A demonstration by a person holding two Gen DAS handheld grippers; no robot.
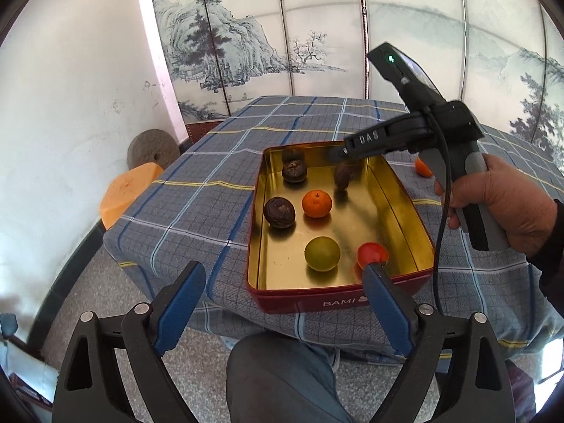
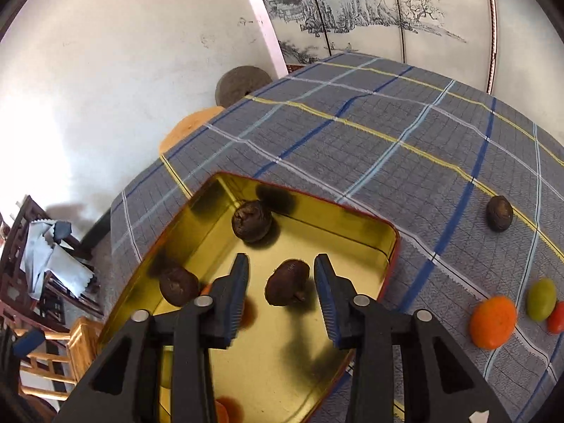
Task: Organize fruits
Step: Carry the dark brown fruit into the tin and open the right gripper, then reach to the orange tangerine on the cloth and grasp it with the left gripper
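A tin (image 1: 317, 299), gold inside and red outside, sits on the plaid tablecloth (image 1: 197, 211). In it lie two dark brown fruits (image 1: 279, 212), an orange (image 1: 317, 203), a green fruit (image 1: 322, 253) and a red fruit (image 1: 372, 253). My left gripper (image 1: 285, 269) is open wide over the tin's near rim and holds nothing; its right fingertip is beside the red fruit. My right gripper (image 2: 282, 264) is open above the tin's far part. A third dark brown fruit (image 2: 287, 282) is between its fingers with a gap on each side, and looks blurred in the left wrist view.
On the cloth to the right of the tin lie a dark fruit (image 2: 500, 213), an orange (image 2: 493, 320), a green fruit (image 2: 541, 299) and a red one (image 2: 557, 317). An orange stool (image 1: 130, 194) and a stone wheel (image 1: 153, 149) stand left of the table. A person's knee (image 1: 282, 370) is at the near edge.
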